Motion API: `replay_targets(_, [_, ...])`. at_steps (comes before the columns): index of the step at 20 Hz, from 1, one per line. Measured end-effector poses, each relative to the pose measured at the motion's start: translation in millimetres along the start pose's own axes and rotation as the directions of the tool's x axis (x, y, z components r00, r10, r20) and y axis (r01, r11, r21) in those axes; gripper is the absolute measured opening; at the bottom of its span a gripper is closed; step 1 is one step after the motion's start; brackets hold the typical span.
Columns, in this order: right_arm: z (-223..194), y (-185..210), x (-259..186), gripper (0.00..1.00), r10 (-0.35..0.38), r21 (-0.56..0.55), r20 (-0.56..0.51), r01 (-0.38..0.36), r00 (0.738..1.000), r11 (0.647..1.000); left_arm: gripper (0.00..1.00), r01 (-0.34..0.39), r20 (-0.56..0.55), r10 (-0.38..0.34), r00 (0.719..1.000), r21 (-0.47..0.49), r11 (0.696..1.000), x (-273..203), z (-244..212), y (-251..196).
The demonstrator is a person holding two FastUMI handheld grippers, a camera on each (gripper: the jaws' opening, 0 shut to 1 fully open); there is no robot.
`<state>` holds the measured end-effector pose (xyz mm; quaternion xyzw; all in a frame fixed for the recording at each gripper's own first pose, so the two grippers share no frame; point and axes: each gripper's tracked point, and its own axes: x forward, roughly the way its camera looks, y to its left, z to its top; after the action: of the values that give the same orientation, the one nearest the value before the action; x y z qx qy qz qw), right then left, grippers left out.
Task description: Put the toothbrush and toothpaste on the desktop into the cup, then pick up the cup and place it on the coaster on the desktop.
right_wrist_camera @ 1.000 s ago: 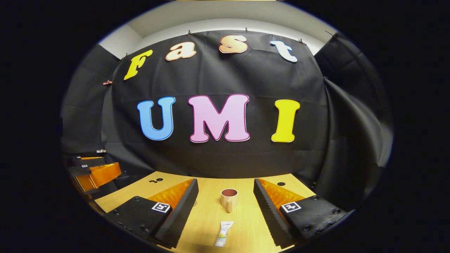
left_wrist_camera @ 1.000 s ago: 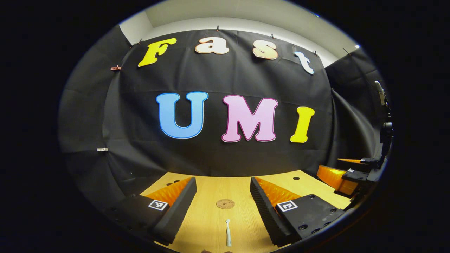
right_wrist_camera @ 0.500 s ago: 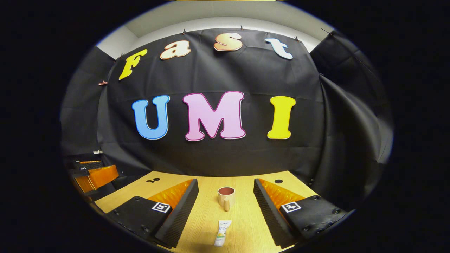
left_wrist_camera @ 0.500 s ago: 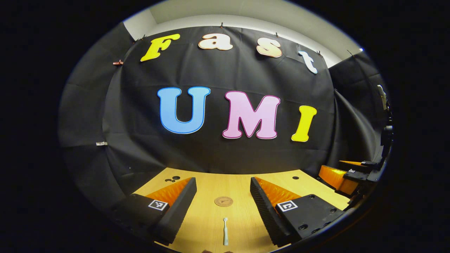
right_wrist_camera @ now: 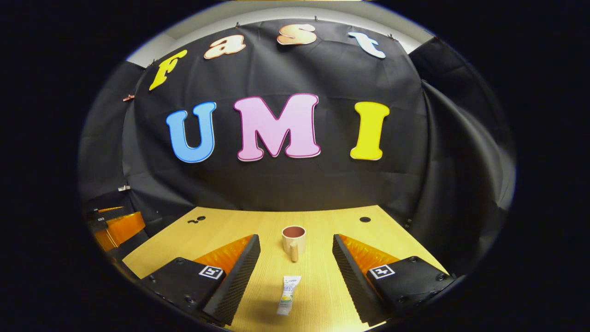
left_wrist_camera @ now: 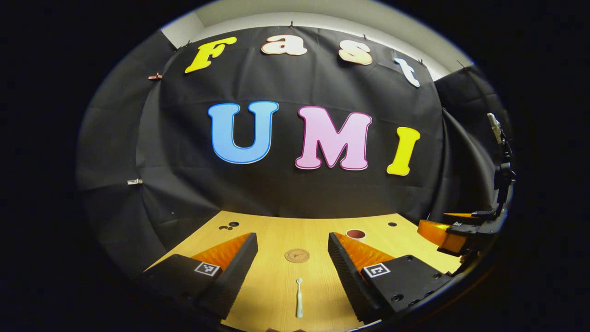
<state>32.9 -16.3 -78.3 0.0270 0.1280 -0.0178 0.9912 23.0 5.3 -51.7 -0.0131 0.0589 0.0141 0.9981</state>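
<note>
**A:** Where do I stand?

**B:** My left tongs [left_wrist_camera: 292,263] hang above the pale wooden counter [left_wrist_camera: 272,240] with jaws spread wide and nothing between them; my right tongs [right_wrist_camera: 295,265] are the same, wide and empty. The slim white toothbrush [left_wrist_camera: 299,297] lies flat on the counter between the left jaws, close to the near edge. The round brown cork coaster [left_wrist_camera: 297,255] sits beyond it, apart from it.

**A:** And the rest?

**B:** In the right gripper view the small white toothpaste tube with a yellow-green print [right_wrist_camera: 287,301] lies flat between the right jaws. The beige ceramic cup with a reddish inside [right_wrist_camera: 293,241] stands upright beyond it, handle turned toward me. Nothing is in the cup yet, as far as I can see.

**A:** Which way do they point?

**B:** The toothbrush runs lengthwise away from me, head at the far end, toward the coaster. The tube's long axis also runs away from me, leaning slightly; which end carries the cap I cannot tell.

**A:** How would you do it?

**B:** I'd lower the tongs straight down, straddle the handle across its narrow width and close near its middle, so it doesn't swing when lifted.
</note>
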Motion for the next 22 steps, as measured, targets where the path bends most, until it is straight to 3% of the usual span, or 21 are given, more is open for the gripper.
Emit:
replay_targets(5, [-36.5,3.0,31.2,0.98,0.016,-0.001,-0.109,-0.016,0.994,1.0,0.97,-0.04,-0.048,0.04,0.998,0.005,0.999,6.6,-18.8,11.3])
replay_targets(10, [-83.0,-0.6,58.3,0.98,0.022,0.0,-0.263,-0.023,0.965,1.0,0.97,-0.064,-0.105,0.068,0.992,0.04,0.997,15.7,-41.8,18.3])
replay_targets(19, [-166.6,5.2,97.6,0.98,0.075,-0.001,-0.503,-0.087,0.861,0.996,0.97,-0.171,-0.228,0.176,0.958,0.04,0.984,36.0,-77.5,30.7])
replay_targets(22, [-189.1,5.0,107.5,0.98,0.074,-0.034,-0.558,-0.112,0.827,0.993,0.98,-0.215,-0.264,0.23,0.937,0.088,0.973,41.9,-85.1,37.0])
